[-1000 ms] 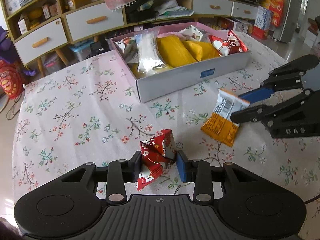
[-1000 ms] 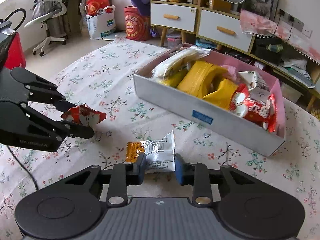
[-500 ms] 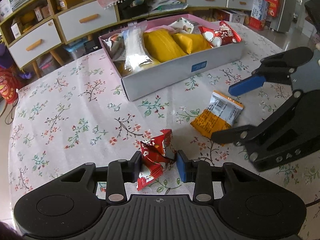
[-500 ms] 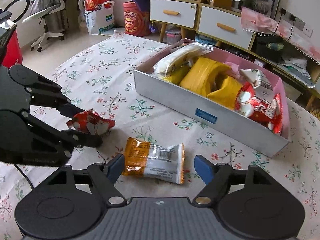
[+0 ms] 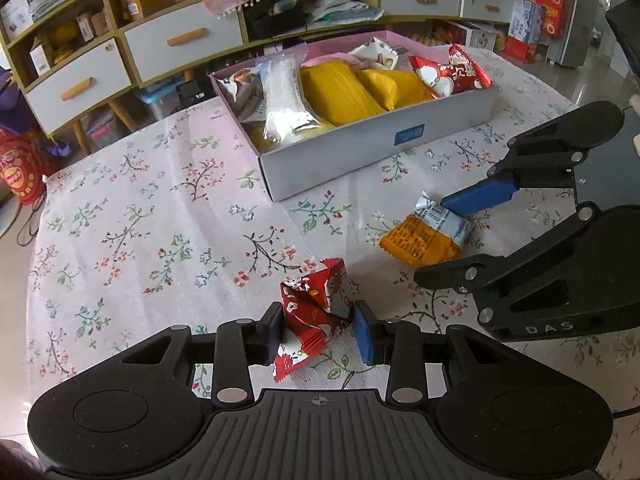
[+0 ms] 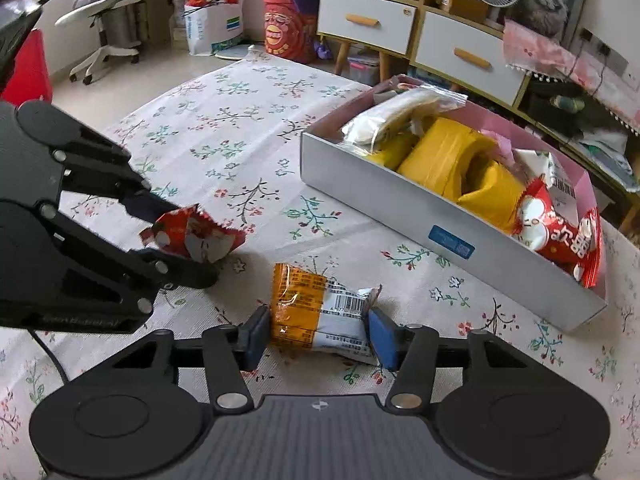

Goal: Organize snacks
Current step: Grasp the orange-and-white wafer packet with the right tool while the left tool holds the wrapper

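Note:
My left gripper point(image 5: 320, 330) is shut on a small red snack packet point(image 5: 314, 318), also seen in the right wrist view point(image 6: 192, 236), just above the floral tablecloth. My right gripper point(image 6: 320, 336) is shut on an orange and white snack packet point(image 6: 316, 314) lengthwise; the packet rests on the cloth and also shows in the left wrist view point(image 5: 430, 234). A grey box with pink lining point(image 5: 360, 160), full of yellow, red and clear snack bags, stands on the table beyond both grippers point(image 6: 400, 208).
The table's floral cloth point(image 5: 140, 220) stretches left of the box. Behind the table stand shelves with white drawers point(image 5: 80, 80). An office chair point(image 6: 104, 12) and bags stand on the floor past the far table edge.
My right gripper opened wide, let the orange and white packet lie flat, then closed on it again lengthwise. My left gripper kept its hold on the red packet.

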`<state>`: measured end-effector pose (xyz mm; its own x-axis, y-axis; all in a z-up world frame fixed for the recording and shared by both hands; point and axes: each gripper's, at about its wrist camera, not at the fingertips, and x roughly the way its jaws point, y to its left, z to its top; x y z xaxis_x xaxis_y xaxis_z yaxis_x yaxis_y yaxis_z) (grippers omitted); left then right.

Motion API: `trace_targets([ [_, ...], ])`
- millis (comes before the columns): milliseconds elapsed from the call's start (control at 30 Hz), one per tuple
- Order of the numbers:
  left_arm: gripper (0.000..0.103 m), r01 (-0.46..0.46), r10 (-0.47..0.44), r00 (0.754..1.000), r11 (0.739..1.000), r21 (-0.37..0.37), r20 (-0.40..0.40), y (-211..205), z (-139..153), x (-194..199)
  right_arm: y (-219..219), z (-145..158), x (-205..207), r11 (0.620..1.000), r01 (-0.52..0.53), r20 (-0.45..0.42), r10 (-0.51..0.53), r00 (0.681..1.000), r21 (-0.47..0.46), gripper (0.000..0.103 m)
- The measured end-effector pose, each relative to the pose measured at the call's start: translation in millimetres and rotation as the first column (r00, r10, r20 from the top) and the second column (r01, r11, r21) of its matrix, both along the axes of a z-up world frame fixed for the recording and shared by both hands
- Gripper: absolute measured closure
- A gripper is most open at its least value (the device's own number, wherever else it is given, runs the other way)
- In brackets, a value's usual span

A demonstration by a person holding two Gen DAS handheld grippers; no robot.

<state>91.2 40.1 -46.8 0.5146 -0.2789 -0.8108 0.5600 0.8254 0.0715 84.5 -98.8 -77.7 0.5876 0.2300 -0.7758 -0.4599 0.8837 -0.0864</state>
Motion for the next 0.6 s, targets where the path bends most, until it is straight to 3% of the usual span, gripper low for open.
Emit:
trace_targets([
  [267, 0.069, -0.007, 0.007, 1.000, 1.000, 0.001, 0.013, -9, 5, 0, -10, 11, -1, 1.000, 0.016, 0.018, -0.016, 1.000, 0.013, 0.080],
  [333, 0.069, -0.006, 0.006, 1.000, 1.000, 0.000, 0.016, -13, 6, 0, -12, 13, -2, 1.000, 0.015, 0.023, -0.015, 1.000, 0.017, 0.092],
  [433, 0.069, -0.003, 0.003, 1.000, 1.000, -0.001, 0.018, -19, 8, 0, -15, 20, -3, 1.000, 0.012, 0.043, -0.013, 0.999, 0.023, 0.101],
  [600, 0.069, 0.008, -0.008, 1.000, 1.000, 0.012, 0.019, -30, 5, -2, -23, 25, -6, 0.999, 0.017, 0.054, -0.019, 0.998, 0.044, 0.103],
])
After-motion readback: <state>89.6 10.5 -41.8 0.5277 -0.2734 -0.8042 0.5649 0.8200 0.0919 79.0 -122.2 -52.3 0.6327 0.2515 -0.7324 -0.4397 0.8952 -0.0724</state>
